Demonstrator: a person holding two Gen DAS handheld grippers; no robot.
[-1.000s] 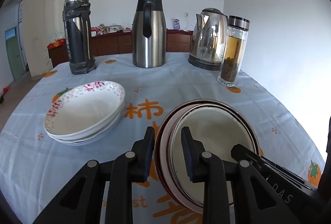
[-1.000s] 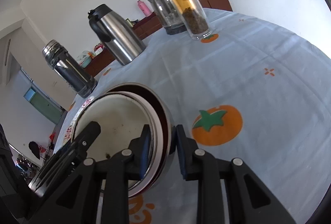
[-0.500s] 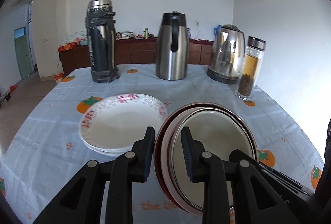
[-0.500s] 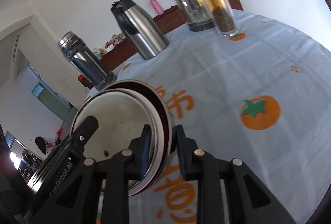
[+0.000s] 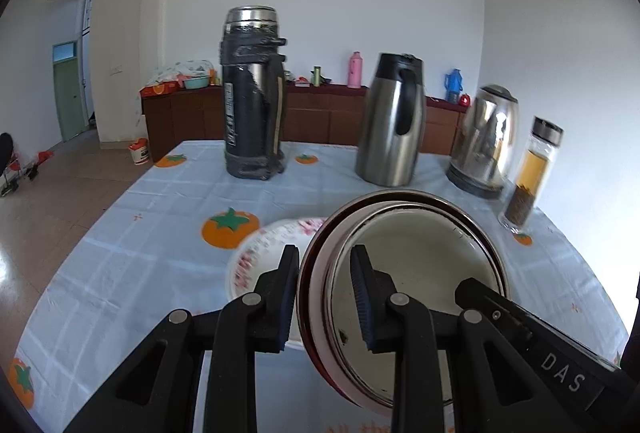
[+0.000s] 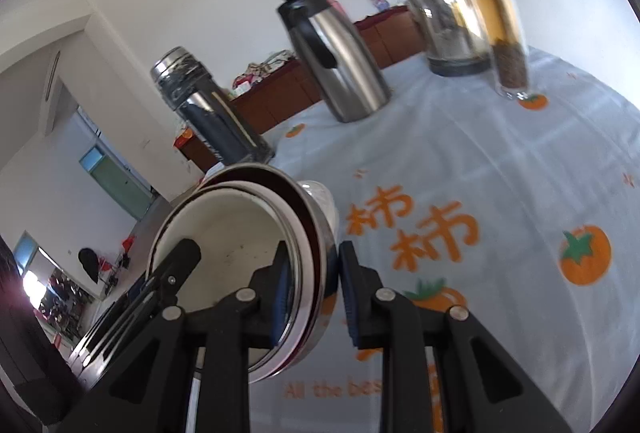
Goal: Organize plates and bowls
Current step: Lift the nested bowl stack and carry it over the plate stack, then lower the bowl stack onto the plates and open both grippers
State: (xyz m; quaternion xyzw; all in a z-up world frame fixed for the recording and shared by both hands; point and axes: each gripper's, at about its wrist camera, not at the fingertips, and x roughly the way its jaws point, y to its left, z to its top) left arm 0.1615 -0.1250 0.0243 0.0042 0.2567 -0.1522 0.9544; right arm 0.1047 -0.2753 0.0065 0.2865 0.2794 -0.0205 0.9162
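Two grippers carry the bowls point(image 5: 404, 297) above the table, over the plates point(image 5: 260, 253).
Left gripper point(image 5: 324, 297) and right gripper point(image 6: 310, 285) each pinch opposite rims of the nested bowls with narrow jaws; the set tilts, so both hands should probably level it and lower together. Blue cloth point(image 5: 160, 233) covers the table; flask point(image 5: 252, 93), jug point(image 5: 390, 121), kettle point(image 5: 482, 141) and tea bottle point(image 5: 532, 177) line its far edge.

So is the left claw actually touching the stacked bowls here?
Touching. The left wrist view shows the left claw clamped over the rim of the stacked bowls, one pad outside the wall and one inside, no gap.
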